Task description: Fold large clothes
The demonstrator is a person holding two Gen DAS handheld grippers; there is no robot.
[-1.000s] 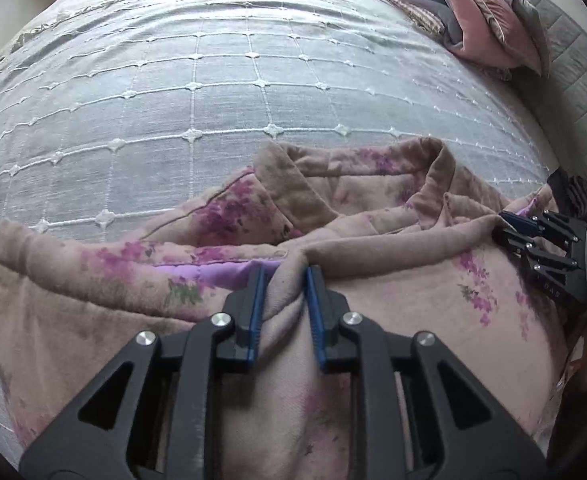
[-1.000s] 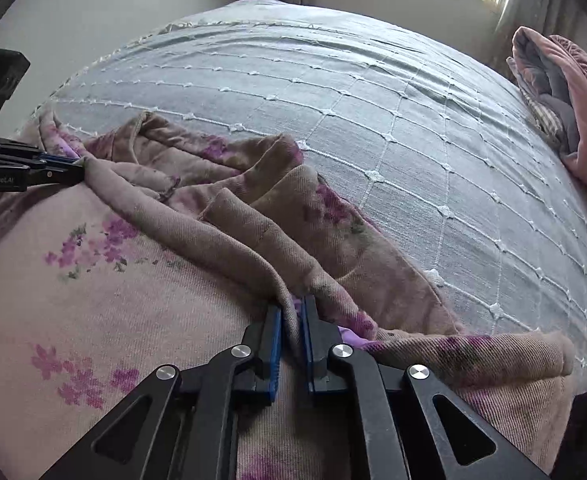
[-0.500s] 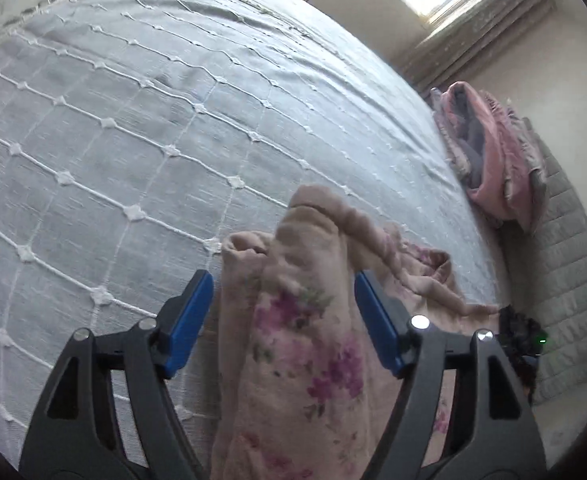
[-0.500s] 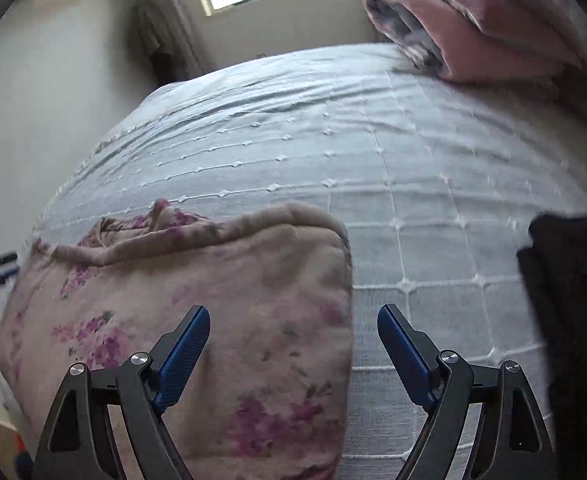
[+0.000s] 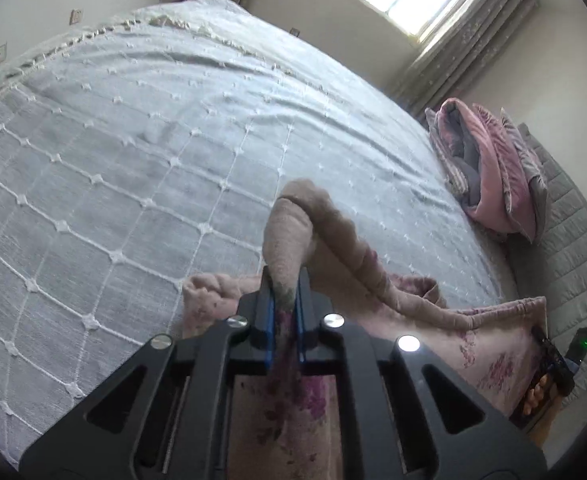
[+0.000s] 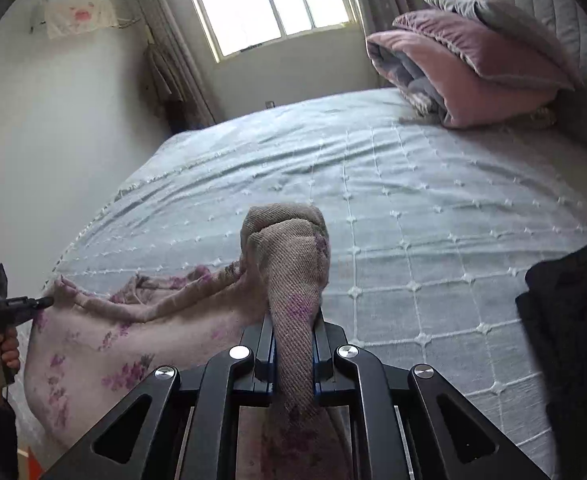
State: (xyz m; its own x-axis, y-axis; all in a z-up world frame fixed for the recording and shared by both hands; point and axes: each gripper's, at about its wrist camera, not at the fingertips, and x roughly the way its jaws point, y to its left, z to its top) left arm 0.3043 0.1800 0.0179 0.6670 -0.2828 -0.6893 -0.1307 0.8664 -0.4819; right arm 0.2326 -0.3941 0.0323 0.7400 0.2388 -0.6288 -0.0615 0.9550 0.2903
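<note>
A large beige garment with purple flowers [image 5: 481, 344] hangs stretched between my two grippers above the near edge of the bed. My left gripper [image 5: 284, 280] is shut on a bunched corner of it, which pokes up past the fingers. My right gripper [image 6: 293, 320] is shut on the other bunched corner [image 6: 293, 248]. In the right wrist view the left gripper [image 6: 47, 301] shows at the far left, gripping the garment's [image 6: 93, 344] edge. In the left wrist view the right gripper [image 5: 549, 356] shows at the far right.
The bed [image 5: 133, 140] has a pale grey-blue cover with a white grid pattern. Folded pink and grey quilts [image 6: 473, 64] lie at the head of the bed by a padded headboard [image 5: 573, 240]. A dark cloth [image 6: 573, 320] lies at the right edge. A window [image 6: 269, 0] is behind.
Both grippers were shut on the garment lying on the bed, opened wide half a second ago, and are now shut on bunched corners and lifted, with the cloth stretched between them.
</note>
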